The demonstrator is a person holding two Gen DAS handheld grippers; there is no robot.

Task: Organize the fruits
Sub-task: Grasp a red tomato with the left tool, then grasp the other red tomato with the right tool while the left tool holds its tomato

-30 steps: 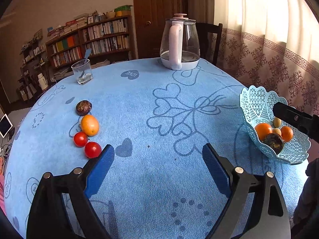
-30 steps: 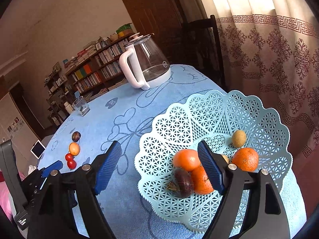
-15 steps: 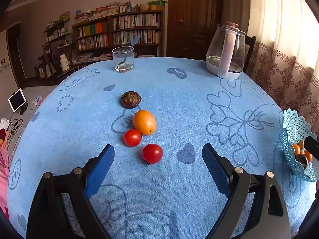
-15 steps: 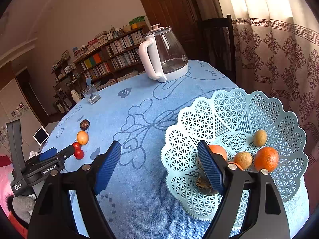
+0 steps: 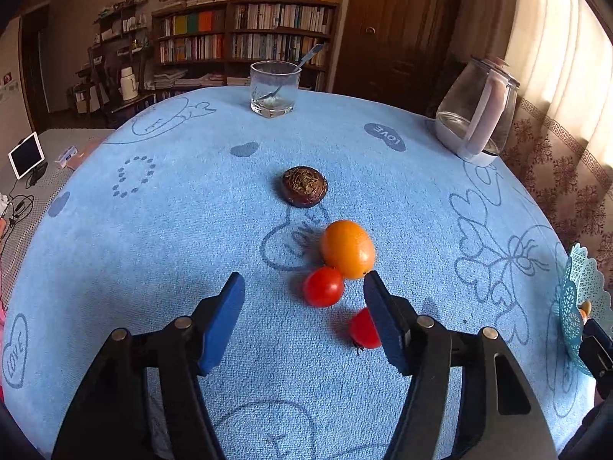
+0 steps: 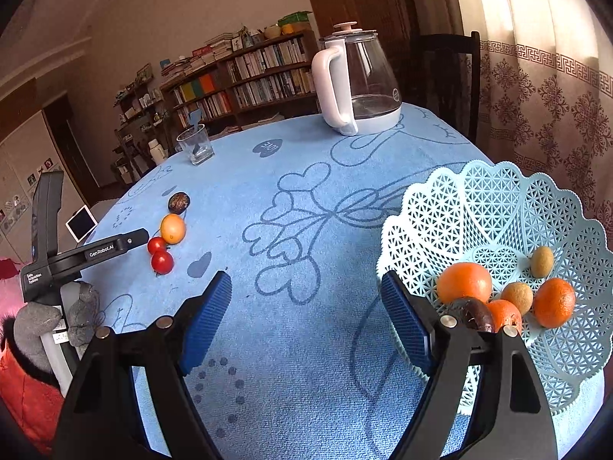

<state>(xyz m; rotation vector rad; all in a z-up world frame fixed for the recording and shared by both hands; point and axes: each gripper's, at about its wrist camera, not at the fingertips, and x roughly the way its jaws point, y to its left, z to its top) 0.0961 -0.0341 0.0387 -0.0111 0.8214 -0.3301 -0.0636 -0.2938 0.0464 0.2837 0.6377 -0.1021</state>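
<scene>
Left wrist view: left gripper [image 5: 302, 293] swung from basket [image 6: 494, 207] to fruit row; jaws just narrowed, still apart, tomato [image 5: 323, 286] between, unpinched. Right gripper [image 6: 306, 320] apart, empty. Grasp next, probably.

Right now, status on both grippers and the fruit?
Left gripper open, jaws just closing, over the tomatoes. Right gripper open, empty, beside basket. Nothing in the way.
</scene>
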